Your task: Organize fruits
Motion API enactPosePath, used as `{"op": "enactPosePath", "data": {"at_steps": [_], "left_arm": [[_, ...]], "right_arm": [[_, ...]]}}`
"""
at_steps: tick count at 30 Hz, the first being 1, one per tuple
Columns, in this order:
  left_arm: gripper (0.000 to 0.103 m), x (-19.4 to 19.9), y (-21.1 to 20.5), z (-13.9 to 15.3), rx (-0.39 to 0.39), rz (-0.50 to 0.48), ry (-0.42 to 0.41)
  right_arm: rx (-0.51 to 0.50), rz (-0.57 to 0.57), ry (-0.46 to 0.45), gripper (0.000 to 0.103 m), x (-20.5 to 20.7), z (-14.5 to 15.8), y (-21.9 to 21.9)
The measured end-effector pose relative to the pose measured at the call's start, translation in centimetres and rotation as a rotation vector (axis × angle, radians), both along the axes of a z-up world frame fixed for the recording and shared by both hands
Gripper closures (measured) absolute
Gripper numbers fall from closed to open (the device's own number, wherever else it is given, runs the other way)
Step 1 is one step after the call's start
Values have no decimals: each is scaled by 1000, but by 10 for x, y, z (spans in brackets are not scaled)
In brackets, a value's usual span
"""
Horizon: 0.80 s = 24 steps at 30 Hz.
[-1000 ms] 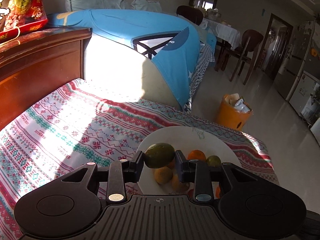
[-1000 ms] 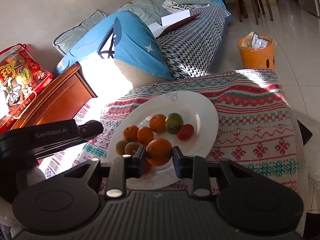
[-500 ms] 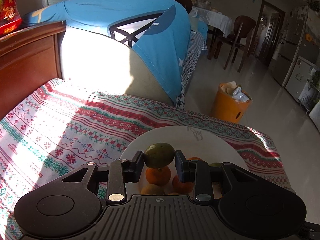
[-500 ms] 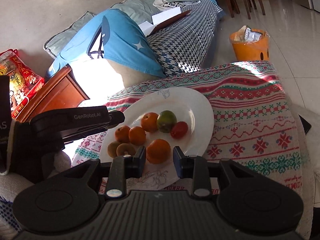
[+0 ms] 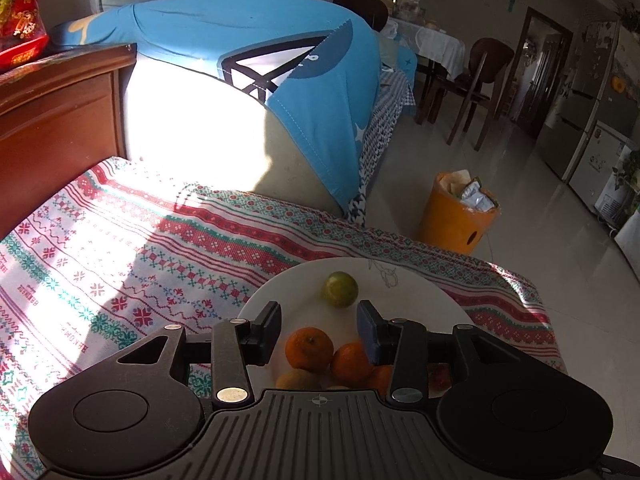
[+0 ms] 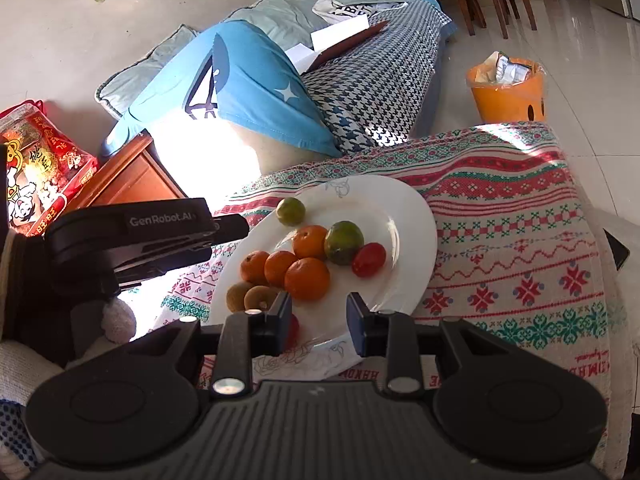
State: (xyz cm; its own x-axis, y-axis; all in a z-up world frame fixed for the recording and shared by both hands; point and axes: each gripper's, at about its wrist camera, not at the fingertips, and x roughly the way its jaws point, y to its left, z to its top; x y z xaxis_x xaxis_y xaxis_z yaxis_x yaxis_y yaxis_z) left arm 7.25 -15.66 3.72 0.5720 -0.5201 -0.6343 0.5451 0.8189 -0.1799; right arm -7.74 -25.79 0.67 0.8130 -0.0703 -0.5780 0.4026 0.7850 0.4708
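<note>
Both empty, jaws wide — left gripper (image 5: 318,330) and right gripper (image 6: 315,320) over the white plate (image 6: 408,216). Green citrus (image 6: 291,211) on its far side — apart from the oranges (image 6: 307,279).

Plate (image 6: 404,216) white, faint grey line drawing at rim. Cloth (image 6: 516,240) cream, banded with red, green cross-stitch stars, zigzags. Oranges (image 6: 307,279) bright orange. Lime (image 6: 291,211) yellow-green. Mottled fruit (image 6: 344,242) green and brown. Tomato (image 6: 369,259) red. Kiwis (image 6: 259,298) dull brown. Bin (image 6: 507,92) orange. Blanket (image 6: 384,76) navy-white houndstooth. Shirt (image 5: 256,32) sky blue, white star, dark print. Cabinet (image 5: 56,120) reddish brown. Snack bag (image 6: 36,168) red, gold. Grippers (image 6: 316,316) black.
</note>
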Motion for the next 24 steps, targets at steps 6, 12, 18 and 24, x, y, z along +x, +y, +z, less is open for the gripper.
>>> {"op": "enactPosePath", "data": {"at_steps": [6, 12, 18, 24], "left_arm": [[61, -10, 17, 12, 15, 36, 0], [57, -21, 44, 24, 22, 91, 2], [56, -28, 72, 33, 23, 157, 0], [56, -30, 97, 36, 35, 241, 4]], "right_arm": [[-6, 21, -11, 71, -3, 4, 5], [-31, 69, -25, 69, -3, 8, 17], [-53, 137, -35, 68, -2, 10, 30], [-64, 217, -48, 68, 1, 11, 45]]}}
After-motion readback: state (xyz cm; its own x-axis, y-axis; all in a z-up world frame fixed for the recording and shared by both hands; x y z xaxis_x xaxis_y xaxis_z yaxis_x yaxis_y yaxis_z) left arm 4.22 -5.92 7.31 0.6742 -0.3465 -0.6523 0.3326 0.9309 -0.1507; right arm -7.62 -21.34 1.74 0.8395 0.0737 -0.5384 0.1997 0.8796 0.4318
